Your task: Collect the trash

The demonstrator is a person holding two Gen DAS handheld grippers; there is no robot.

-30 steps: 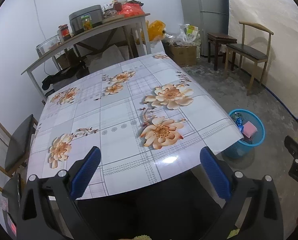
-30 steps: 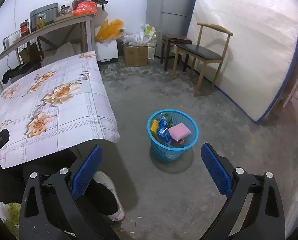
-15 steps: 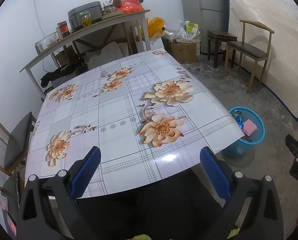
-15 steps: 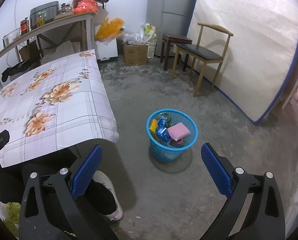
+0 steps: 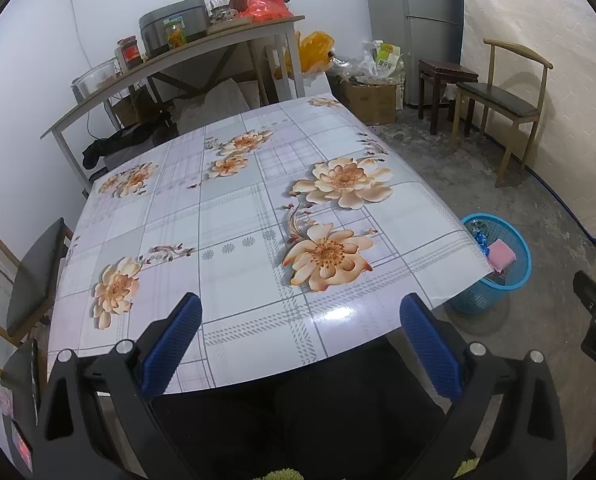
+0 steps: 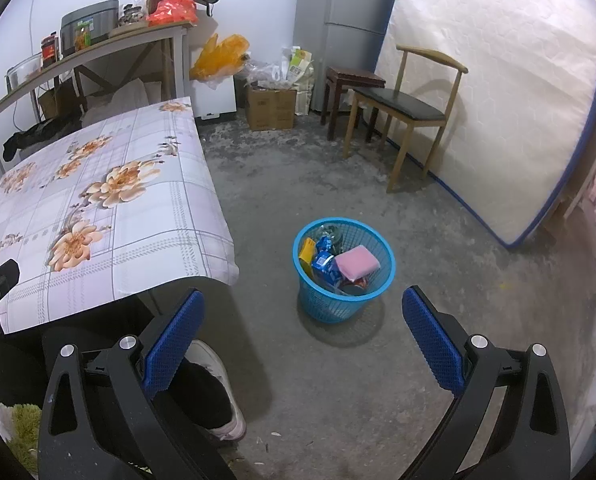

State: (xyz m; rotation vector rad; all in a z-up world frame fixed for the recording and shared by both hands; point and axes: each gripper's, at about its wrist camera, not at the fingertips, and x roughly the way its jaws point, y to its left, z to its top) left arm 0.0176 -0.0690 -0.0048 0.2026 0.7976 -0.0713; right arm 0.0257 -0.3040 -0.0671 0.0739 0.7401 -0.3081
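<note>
Desk (image 5: 234, 216) with floral cloth fills the left view, top bare, no trash on it that I can see. Concrete floor (image 6: 437, 240) to the right is open, chair (image 6: 409, 104) far off. Blue basket (image 6: 343, 270) sits on the floor just right of the desk's near corner, holding wrappers and a pink sponge (image 6: 357, 261). Right claw (image 6: 302, 340) wide open, empty, basket straight ahead and slightly far (nearer arm). Left claw (image 5: 299, 344) wide open, empty, over the desk's near edge. Collecting looks about finished.
</note>
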